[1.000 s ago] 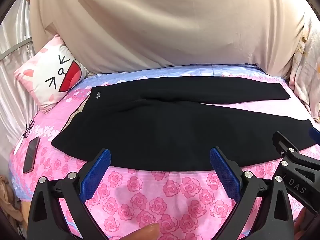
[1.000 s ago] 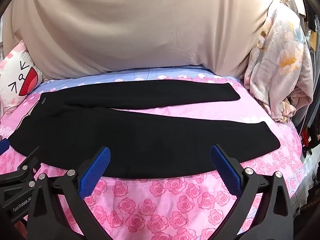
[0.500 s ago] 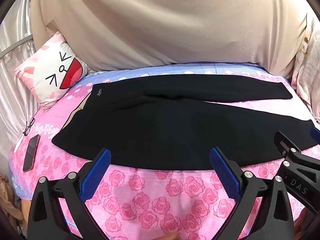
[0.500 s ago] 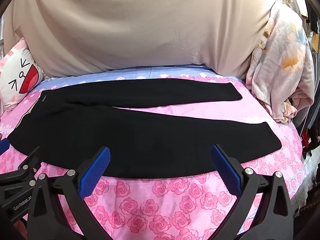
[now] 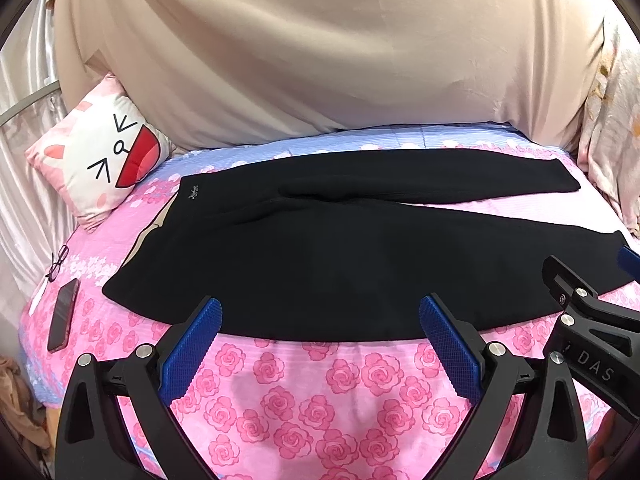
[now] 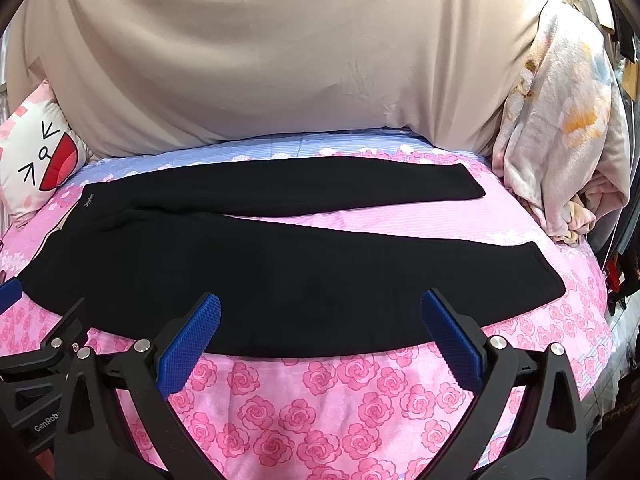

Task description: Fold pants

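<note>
Black pants (image 5: 320,256) lie flat across a bed with a pink rose sheet (image 5: 304,396), waistband at the left, both legs running right and spread in a narrow V. In the right wrist view the pants (image 6: 280,280) fill the middle, leg ends at the right. My left gripper (image 5: 320,320) hovers open above the near edge of the pants, nothing between its blue pads. My right gripper (image 6: 320,316) is open too, over the near leg's edge. Each gripper shows at the side of the other's view.
A cartoon-face pillow (image 5: 100,160) leans at the back left. A dark phone (image 5: 62,314) and glasses (image 5: 58,262) lie on the sheet's left edge. A beige cloth (image 5: 320,60) covers the wall behind. A floral blanket (image 6: 560,128) is heaped at the right.
Both views have shifted slightly, the pants sitting a little lower and nearer. A fingertip at the bottom of the left wrist view is gone. Both grippers stay open.
</note>
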`<state>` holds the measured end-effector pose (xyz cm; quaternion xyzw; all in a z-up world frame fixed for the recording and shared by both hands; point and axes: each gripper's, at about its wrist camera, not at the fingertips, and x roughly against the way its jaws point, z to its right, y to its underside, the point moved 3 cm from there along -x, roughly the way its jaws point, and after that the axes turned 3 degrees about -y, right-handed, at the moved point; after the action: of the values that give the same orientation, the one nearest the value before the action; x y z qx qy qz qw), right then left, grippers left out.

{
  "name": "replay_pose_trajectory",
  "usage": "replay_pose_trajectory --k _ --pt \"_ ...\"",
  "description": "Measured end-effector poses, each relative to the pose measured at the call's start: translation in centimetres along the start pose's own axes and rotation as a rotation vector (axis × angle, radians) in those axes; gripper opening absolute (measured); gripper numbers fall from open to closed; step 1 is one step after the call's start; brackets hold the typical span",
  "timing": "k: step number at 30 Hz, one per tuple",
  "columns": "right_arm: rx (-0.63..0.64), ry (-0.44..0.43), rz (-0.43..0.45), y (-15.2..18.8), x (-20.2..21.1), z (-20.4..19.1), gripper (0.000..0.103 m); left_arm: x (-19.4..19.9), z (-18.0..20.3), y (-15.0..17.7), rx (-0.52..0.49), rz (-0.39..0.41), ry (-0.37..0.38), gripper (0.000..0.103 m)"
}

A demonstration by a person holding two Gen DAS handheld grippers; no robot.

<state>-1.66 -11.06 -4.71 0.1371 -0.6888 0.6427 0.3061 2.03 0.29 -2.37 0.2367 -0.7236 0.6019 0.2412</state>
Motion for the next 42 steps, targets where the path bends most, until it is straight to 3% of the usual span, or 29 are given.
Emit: replay_pose_trajectory --k 42 --pt "0.007 -0.008 -0.011 0.29 -0.56 -0.43 0.098 -0.53 0.11 0.06 -0.008 -0.025 -0.006 0.098"
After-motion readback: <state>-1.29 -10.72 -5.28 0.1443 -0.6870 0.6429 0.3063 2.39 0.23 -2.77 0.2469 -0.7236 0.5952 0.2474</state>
